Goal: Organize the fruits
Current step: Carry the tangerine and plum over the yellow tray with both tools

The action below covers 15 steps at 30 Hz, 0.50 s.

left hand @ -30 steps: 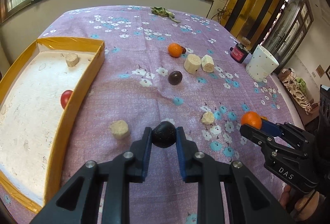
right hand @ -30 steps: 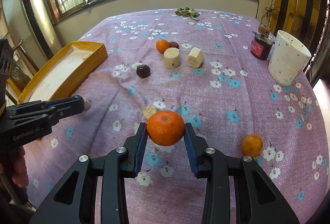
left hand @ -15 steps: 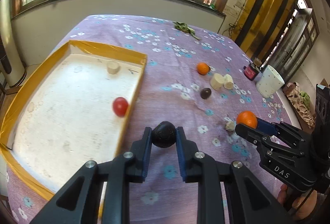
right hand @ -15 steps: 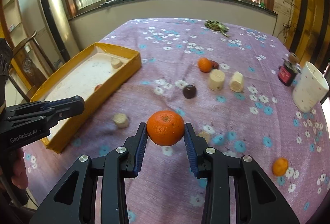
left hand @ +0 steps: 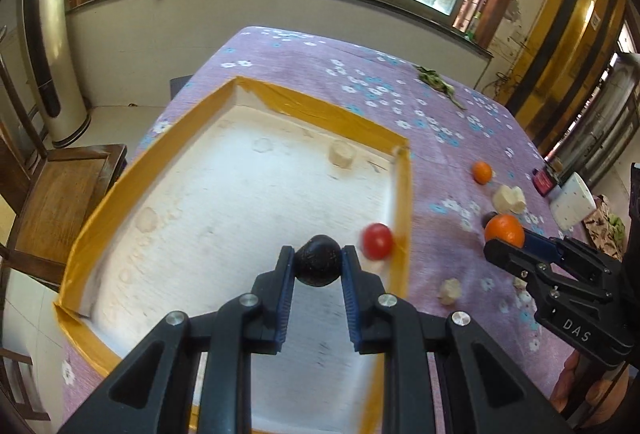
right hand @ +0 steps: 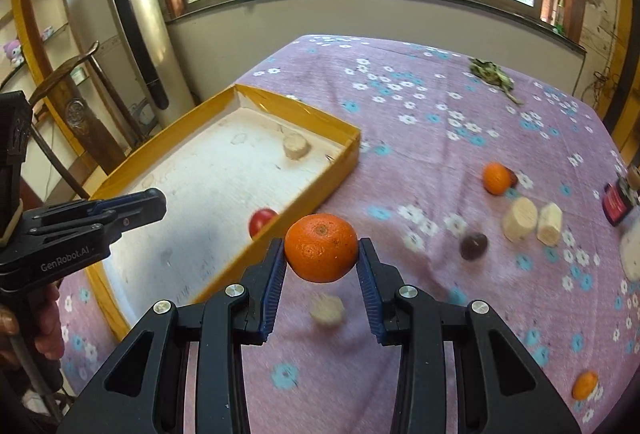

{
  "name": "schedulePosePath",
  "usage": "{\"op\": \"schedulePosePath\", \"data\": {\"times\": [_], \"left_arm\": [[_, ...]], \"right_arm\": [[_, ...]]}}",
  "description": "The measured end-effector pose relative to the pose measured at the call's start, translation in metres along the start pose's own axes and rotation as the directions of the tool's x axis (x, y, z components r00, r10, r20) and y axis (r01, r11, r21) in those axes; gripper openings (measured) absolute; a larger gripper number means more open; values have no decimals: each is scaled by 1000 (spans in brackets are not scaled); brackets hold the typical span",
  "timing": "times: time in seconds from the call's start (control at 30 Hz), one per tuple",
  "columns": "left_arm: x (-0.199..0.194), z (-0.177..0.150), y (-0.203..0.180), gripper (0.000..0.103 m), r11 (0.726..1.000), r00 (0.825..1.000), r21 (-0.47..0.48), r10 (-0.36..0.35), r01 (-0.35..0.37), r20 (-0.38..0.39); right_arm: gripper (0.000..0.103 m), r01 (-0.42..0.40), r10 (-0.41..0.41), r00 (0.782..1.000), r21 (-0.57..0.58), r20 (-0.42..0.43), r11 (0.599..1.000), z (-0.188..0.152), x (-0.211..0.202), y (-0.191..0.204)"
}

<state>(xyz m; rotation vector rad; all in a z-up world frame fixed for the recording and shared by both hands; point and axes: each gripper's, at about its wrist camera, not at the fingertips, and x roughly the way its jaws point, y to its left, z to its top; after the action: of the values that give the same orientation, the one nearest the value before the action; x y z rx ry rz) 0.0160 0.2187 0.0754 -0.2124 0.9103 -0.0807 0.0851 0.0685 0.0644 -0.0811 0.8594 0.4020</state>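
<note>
The left gripper (left hand: 317,266) is clamped on a dark round fruit (left hand: 317,263), its blue-padded fingers (left hand: 285,286) pressing both sides, and it hangs above the white floor of the yellow-rimmed tray (left hand: 132,170). Just ahead and to the right of its tips a red fruit (left hand: 377,241) lies on the tray floor against the tray's right wall. Farther ahead, near the far wall, a pale round slice (left hand: 341,154) lies in the tray. Well off to this gripper's right, over the purple flowered tablecloth (left hand: 360,74), the right gripper holds an orange (left hand: 504,231).

The right gripper (right hand: 321,266) is closed on that orange (right hand: 321,248), which fills the gap between the fingers (right hand: 370,286), raised above the cloth just beside the tray's near corner. Directly below the orange a pale chunk (right hand: 327,309) lies on the cloth. To the left the left gripper (right hand: 152,199) reaches over the tray (right hand: 316,122), with the red fruit (right hand: 262,221) beyond it. Ahead and to the right lie a dark plum-like fruit (right hand: 473,245), two pale cylinders (right hand: 520,220) touching each other, and farther on a second orange (right hand: 496,178). Near the right side of this gripper a small orange (right hand: 585,385) lies on the cloth
</note>
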Motion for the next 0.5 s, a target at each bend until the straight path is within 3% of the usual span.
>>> {"op": "schedulePosePath", "data": {"times": [0.5], "left_arm": [[58,60,56,25,998,997,-23,64,-65,-46]], "right_arm": [[35,-63,64,994,14,-94,998,57,100,37]]}}
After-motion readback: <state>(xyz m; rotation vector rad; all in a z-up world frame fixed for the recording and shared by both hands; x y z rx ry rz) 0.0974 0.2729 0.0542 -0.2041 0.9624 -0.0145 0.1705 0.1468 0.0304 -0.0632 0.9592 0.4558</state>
